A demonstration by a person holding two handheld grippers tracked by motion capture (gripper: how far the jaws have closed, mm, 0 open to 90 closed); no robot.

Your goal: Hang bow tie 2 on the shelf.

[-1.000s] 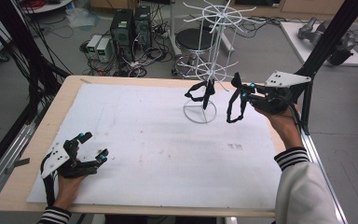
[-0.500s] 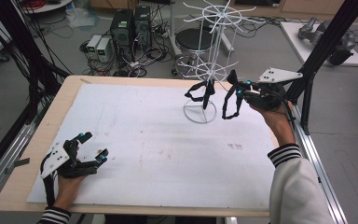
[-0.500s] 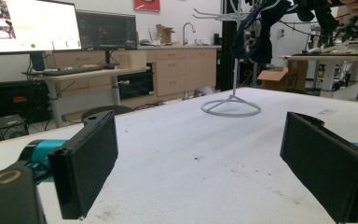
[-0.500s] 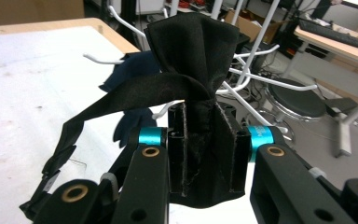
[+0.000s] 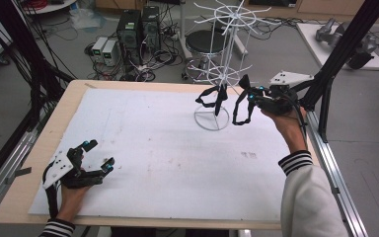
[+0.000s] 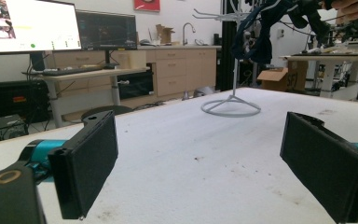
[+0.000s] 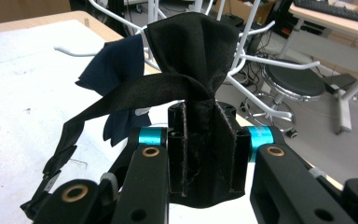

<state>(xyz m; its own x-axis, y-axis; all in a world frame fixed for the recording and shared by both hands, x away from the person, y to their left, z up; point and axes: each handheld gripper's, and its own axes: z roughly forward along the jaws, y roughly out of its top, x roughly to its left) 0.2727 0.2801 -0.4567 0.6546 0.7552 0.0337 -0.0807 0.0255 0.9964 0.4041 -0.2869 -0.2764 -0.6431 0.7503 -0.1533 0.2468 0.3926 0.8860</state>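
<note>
Right gripper view: right gripper (image 7: 200,140) pinches a black bow tie (image 7: 193,56) at its bunched middle, strap dangling, just beside the white wire rack (image 5: 224,74). Judged light, limp, non-fragile; centre hold suits. Left gripper (image 5: 94,157) rests spread on the table (image 5: 168,148).

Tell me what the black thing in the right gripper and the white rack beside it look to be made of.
Black bow tie: woven fabric, probably satin or polyester, given the faint sheen, gathered folds and limp strap; the right gripper pinches it.
Rack: thin metal wire with a white coating, likely paint, judging by its slim rigid arms and ring base.
</note>
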